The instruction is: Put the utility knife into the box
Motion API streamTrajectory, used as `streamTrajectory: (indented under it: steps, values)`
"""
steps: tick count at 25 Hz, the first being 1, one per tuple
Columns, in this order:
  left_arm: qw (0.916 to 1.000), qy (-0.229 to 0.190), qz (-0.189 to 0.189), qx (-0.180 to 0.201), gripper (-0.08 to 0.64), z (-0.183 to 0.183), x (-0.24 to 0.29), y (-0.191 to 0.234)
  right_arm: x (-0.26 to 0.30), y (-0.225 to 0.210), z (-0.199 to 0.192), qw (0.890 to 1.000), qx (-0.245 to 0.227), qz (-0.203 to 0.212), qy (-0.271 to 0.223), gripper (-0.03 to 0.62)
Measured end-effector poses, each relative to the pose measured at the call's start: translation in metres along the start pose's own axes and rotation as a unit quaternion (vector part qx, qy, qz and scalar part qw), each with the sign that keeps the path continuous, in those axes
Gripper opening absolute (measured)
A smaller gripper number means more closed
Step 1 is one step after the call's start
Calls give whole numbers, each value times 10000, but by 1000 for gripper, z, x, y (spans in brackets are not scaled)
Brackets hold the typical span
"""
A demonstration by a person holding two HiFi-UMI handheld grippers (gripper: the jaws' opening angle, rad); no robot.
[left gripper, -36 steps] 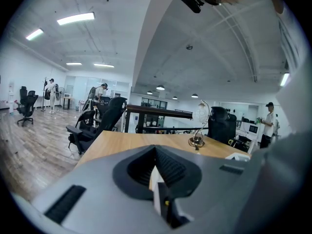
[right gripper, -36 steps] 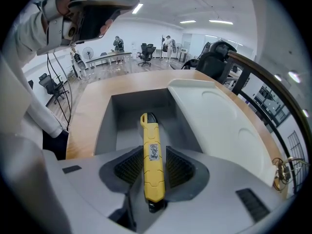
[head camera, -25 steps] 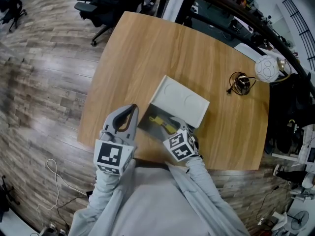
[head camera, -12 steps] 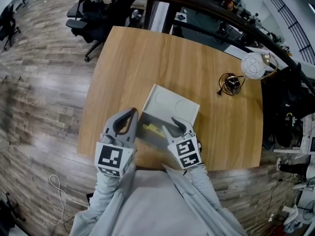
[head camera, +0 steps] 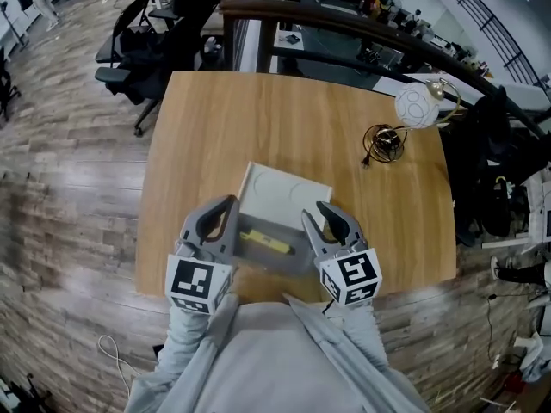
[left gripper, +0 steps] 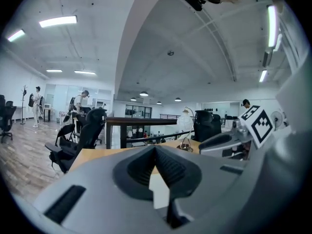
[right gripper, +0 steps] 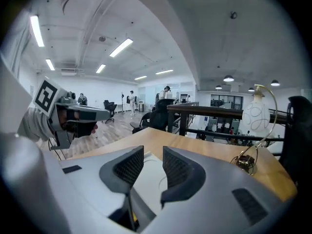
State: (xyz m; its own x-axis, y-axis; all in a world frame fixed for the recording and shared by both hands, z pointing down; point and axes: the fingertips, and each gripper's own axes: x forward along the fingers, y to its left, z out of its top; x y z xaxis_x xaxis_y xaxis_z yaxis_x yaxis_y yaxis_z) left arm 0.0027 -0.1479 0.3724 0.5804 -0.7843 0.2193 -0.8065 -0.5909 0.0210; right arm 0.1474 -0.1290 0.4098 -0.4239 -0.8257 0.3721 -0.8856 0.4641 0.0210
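The yellow utility knife (head camera: pixel 265 242) lies inside the grey box (head camera: pixel 288 263), whose white lid (head camera: pixel 280 192) stands open on the far side. No gripper touches the knife. My left gripper (head camera: pixel 225 205) hovers at the box's left edge with its jaws met at the tips (left gripper: pixel 155 149) and nothing in them. At the box's right edge is my right gripper (head camera: pixel 320 210). Its jaws (right gripper: pixel 153 152) stand a small gap apart, are closing, and hold nothing. The white lid (right gripper: pixel 148 179) shows beyond them.
The box sits near the front edge of a wooden table (head camera: pixel 258 127). A lamp with a white globe (head camera: pixel 416 106) and a coiled cable (head camera: pixel 381 142) stand at the back right. Office chairs (head camera: pixel 138 50) and a dark railing (head camera: pixel 344 24) lie beyond the table.
My right gripper has drawn back from over the box to its right side, leaving the knife lying inside. The left gripper has stayed at the box's left edge.
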Motion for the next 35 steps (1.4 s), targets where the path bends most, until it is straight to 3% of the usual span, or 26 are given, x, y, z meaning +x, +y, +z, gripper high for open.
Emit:
streamTrajectory:
  steps: [8,14,27,35]
  values:
    - [9993,-83,-336,141,20,12,14,-19,-41,-32,33,9948,274,-605,-767,54]
    - [9983,-77,-553,180,20,14,19,-35,-69,-43,41,9897,377,-884,-1058,25]
    - [9962,-26,-848,168,20,7,22,-63,-100,-44,32,9855,700,-936,-1228,15]
    - [9962,18,-855,158,20,6,22,-67,-102,-43,28,9871,669,-893,-1151,15]
